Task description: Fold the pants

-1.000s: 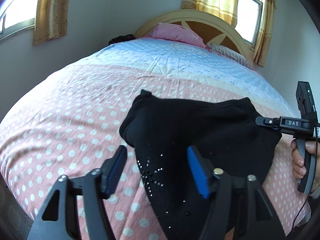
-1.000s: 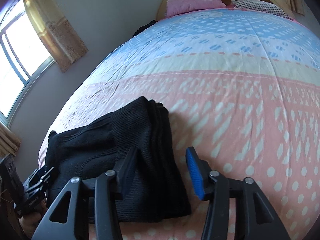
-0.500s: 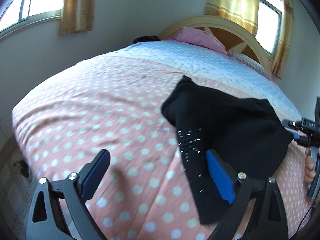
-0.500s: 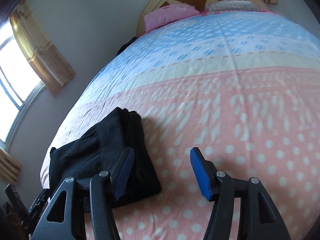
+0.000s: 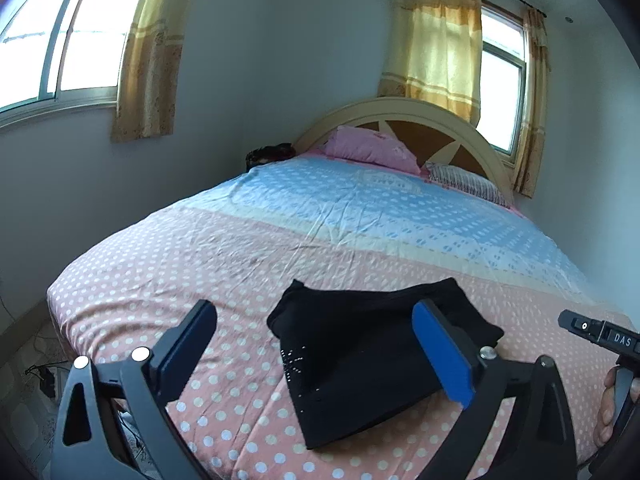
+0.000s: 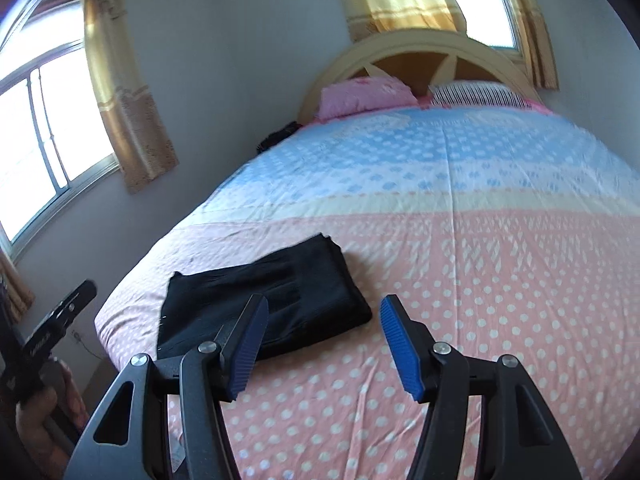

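The black pants (image 5: 376, 364) lie folded into a compact rectangle on the pink dotted end of the bed (image 5: 168, 264), near the foot edge and toward the window-side edge. In the right wrist view the same bundle (image 6: 264, 304) shows stacked layers at its thick edge, which suggests the folding is complete or nearly so. A small cluster of rhinestones faces up on the top layer.

Your left tool (image 5: 316, 352) is held above the bed with its blue pads spread wide apart and nothing between them. One pad overlaps the bundle in the view, but no contact with the fabric is evident. Your right tool (image 6: 320, 344) is likewise spread apart and empty, positioned over the bed just beside the bundle's right-hand edge.

Both tools are clear of the fabric, so the fold rests under its own weight. This placement lets you check the result from two angles without disturbing the layers.

Inspect the edges. The near edge appears straight; the far left corner rises slightly. If a further fold is required, take hold at the thick stacked edge, where the layers are aligned, and not at a single loose corner, because a one-layer hold would likely pull the stack apart.

The pink pillow (image 5: 372, 148) and striped pillow (image 5: 464, 178) at the headboard (image 5: 448, 114) are well apart from the work area.
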Tool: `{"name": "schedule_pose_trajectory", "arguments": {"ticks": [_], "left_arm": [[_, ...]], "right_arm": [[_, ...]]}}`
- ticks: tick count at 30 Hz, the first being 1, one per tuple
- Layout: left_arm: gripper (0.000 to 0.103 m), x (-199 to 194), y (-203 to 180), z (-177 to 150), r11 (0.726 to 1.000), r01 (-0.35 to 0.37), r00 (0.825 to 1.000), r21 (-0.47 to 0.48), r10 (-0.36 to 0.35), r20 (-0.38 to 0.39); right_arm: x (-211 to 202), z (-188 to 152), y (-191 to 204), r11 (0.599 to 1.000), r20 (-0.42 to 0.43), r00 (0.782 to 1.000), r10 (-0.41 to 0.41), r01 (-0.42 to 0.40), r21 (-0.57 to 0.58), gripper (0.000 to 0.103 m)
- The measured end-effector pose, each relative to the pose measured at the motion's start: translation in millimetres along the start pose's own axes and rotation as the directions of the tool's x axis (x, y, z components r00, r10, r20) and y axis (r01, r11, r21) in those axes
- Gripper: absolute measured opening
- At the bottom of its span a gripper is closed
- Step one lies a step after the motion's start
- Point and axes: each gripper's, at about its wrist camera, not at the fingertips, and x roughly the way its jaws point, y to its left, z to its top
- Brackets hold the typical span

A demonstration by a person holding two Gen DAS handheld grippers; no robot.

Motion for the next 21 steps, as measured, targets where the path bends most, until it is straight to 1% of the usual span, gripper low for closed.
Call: {"name": "schedule_pose_trajectory", "arguments": {"ticks": [3, 5, 8, 10, 14, 21], "left_arm": [[0.101, -14.1, -7.9, 9.8, 1.000, 0.024, 0.999, 0.014, -0.024, 0.034], [0.103, -21.9, -10.4, 14.7, 0.999, 0.033, 0.998, 0.021, -0.034, 0.058], [0.103, -29.5, -13.4, 19.3, 0.999, 0.037, 0.996, 0.026, -0.039, 0.079], [0.103, -33.5, -16.1, 20.1, 0.999, 0.041, 0.995, 0.023, -0.043, 0.091], [0.103, -38.1, -21.4, 19.5, 0.998, 0.052, 0.993, 0.031, -0.055, 0.103], [0.103, -40.9, -32.5, 14.7, 0.997, 0.056, 0.993, 0.058, -0.061, 0.102]], "right_arm": [[-20.7, 0.3, 16.6, 0.999, 0.034, 0.999, 0.004, -0.002, -0.043, 0.062], [-31.0, -1.4, 22.0, 0.998, 0.049, 0.999, 0.004, 0.000, -0.063, 0.067], [-48.9, -6.3, 28.8, 0.996, 0.078, 0.997, -0.011, 0.018, -0.089, 0.068], [-57.7, -10.6, 29.8, 0.996, 0.081, 0.997, 0.000, 0.007, -0.094, 0.068], [-62.5, -15.1, 28.9, 0.994, 0.086, 0.996, -0.008, 0.017, -0.107, 0.068], [-67.1, -17.9, 25.5, 0.994, 0.095, 0.995, -0.017, 0.027, -0.103, 0.068]]}}
